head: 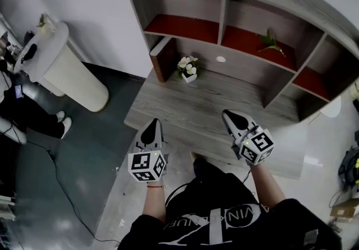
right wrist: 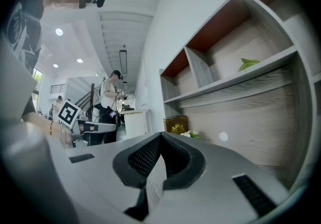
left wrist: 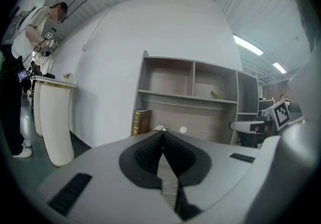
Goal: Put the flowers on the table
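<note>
Though small, white flowers [head: 187, 65], green-leaved, upright in a pale pot [head: 189, 78].

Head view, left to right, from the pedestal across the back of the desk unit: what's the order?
Order: white pedestal → brown book → flowers → small white disc → green sprig.

Head view steeply down on table [head: 190, 110], gripper views level, facing shared shelf [left wrist: 168, 78].
</note>
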{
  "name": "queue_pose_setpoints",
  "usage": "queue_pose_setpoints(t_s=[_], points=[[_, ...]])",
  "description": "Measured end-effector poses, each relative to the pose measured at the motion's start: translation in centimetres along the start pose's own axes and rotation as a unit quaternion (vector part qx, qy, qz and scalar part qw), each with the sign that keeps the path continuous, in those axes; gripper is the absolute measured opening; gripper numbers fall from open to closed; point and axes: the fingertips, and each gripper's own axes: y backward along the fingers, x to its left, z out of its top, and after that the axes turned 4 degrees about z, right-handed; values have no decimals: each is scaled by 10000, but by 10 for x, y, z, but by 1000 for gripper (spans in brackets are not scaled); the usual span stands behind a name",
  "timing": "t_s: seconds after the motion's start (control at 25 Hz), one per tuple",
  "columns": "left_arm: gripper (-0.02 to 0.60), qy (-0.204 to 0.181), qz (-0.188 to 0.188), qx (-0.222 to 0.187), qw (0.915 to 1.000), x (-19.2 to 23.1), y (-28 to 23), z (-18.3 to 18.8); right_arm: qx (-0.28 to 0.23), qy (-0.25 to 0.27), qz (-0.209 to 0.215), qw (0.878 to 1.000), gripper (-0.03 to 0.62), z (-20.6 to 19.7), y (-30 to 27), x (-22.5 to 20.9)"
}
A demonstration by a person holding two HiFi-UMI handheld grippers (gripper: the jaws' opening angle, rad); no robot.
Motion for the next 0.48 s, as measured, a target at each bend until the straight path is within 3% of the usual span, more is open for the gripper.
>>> queue_pose_setpoints(t_s=[0.48], points=[[3,-35,104,-92,9999,2,11,0,-39,54,14,10000,9,1,5,5]])
